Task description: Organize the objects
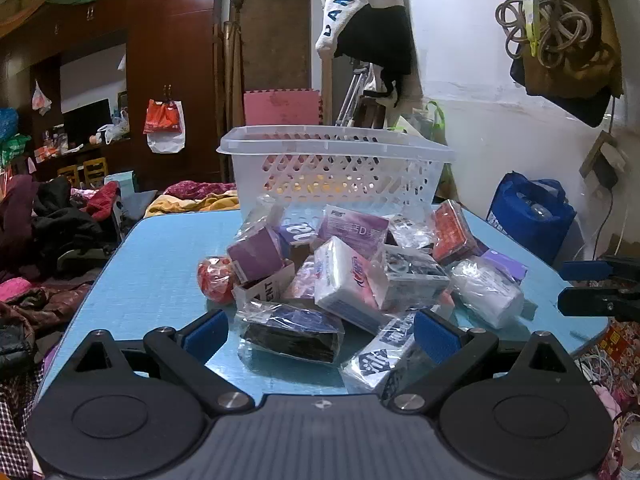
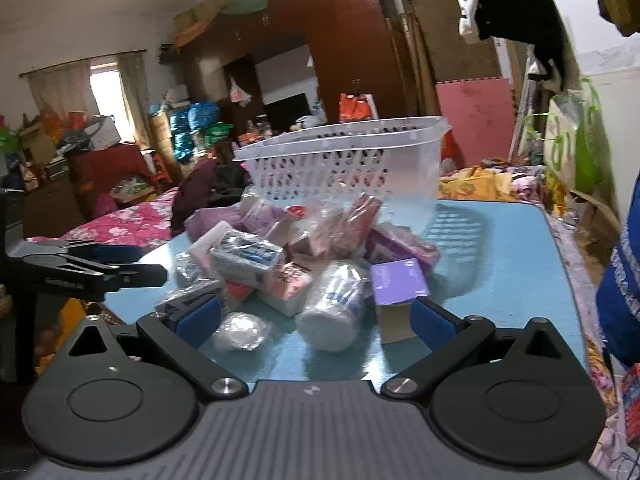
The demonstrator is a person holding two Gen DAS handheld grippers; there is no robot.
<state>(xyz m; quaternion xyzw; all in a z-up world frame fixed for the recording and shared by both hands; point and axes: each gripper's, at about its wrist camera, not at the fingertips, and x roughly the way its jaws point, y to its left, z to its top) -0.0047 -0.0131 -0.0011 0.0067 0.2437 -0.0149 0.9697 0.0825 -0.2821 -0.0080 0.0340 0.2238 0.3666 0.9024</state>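
Progress: nil by appearance; packets (image 1: 344, 276) heaped on tabletop (image 1: 160, 264) near white basket (image 1: 336, 168); left hand-held gripper (image 1: 320, 332) and right hand-held gripper (image 2: 316, 320) both spread, holding nothing.

A clear perforated plastic basket (image 1: 335, 168) is stood upright at the table's far side. Just before it, wrapped packets are heaped: a white tissue pack (image 1: 346, 282), a purple box (image 2: 398, 282), a black packet (image 1: 291, 334), a red ball (image 1: 215, 278).
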